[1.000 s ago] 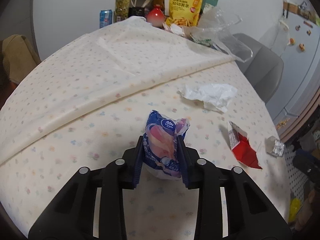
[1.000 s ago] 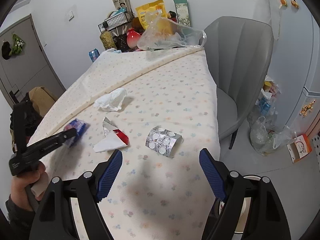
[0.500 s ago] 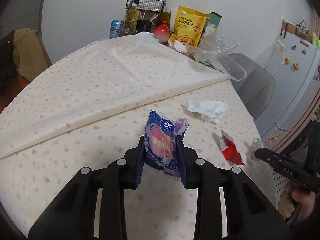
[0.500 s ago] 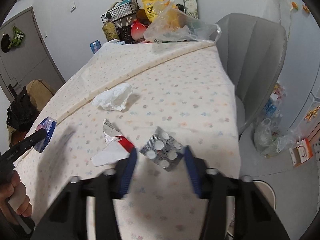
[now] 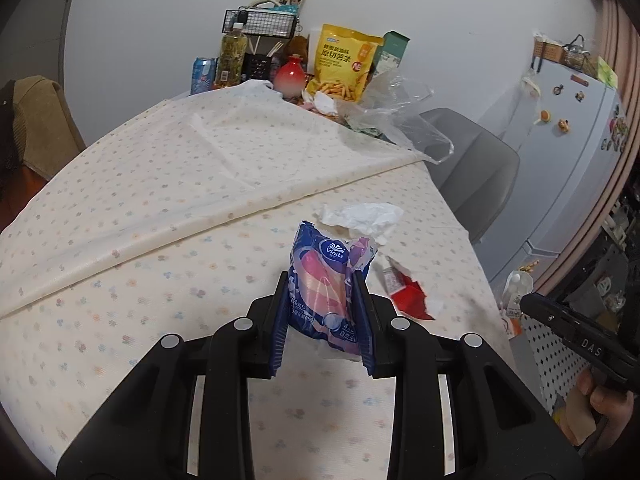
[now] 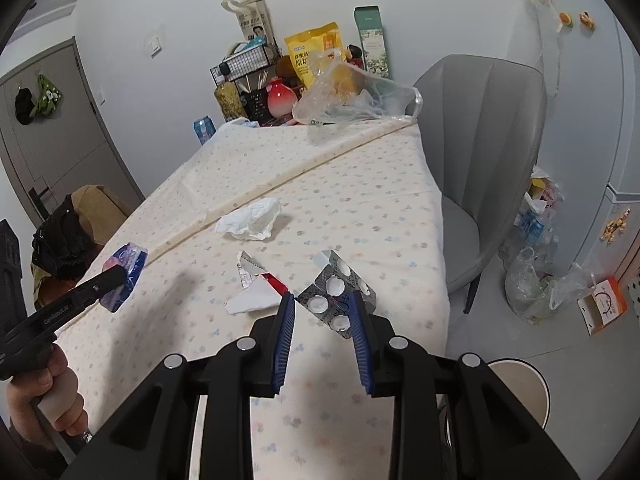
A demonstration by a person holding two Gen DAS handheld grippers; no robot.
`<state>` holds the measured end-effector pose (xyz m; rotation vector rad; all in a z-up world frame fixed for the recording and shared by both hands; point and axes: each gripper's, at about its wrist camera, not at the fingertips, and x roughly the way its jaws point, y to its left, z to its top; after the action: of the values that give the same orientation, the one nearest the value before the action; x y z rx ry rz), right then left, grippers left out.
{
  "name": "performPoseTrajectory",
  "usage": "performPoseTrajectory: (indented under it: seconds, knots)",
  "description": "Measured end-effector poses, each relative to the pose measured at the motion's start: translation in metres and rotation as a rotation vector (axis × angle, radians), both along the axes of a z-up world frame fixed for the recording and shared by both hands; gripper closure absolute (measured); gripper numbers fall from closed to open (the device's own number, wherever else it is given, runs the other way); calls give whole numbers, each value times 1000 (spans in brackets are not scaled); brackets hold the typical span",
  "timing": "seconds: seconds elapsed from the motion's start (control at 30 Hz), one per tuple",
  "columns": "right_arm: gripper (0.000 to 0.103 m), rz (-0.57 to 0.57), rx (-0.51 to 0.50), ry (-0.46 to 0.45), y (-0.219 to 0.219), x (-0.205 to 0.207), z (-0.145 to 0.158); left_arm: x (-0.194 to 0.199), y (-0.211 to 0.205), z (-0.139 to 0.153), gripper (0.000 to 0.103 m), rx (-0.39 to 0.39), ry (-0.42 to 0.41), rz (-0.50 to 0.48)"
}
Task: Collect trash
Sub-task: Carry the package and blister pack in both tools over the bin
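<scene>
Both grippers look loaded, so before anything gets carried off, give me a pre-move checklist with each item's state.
1. Left gripper shut on the tissue packet: ok.
2. Right gripper shut on the blister pack: ok; held near one edge.
3. Blister pack clear of the table: cannot tell.
4. Table free of trash: not ok; crumpled tissue and red wrapper remain.
5. Trash bin located: cannot tell.
</scene>
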<state>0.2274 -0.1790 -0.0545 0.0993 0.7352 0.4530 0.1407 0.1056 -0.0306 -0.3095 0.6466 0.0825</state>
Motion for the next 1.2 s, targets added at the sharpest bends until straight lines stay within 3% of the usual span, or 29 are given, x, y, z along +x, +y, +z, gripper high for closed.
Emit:
performPoseTrajectory:
  seconds: [0.3,0.7,1.2]
  knots:
    - [75,-8,34,-43,-20,-26,19,-7,-30,20,73,-9,-56,-79]
    - [75,-45,103,-35,-56,-39,25,2,-71,34,73,-41,-85,-194]
    - [75,-145,127,-20,-116,-42,8,33,-147,28,73,-23,-56,-333]
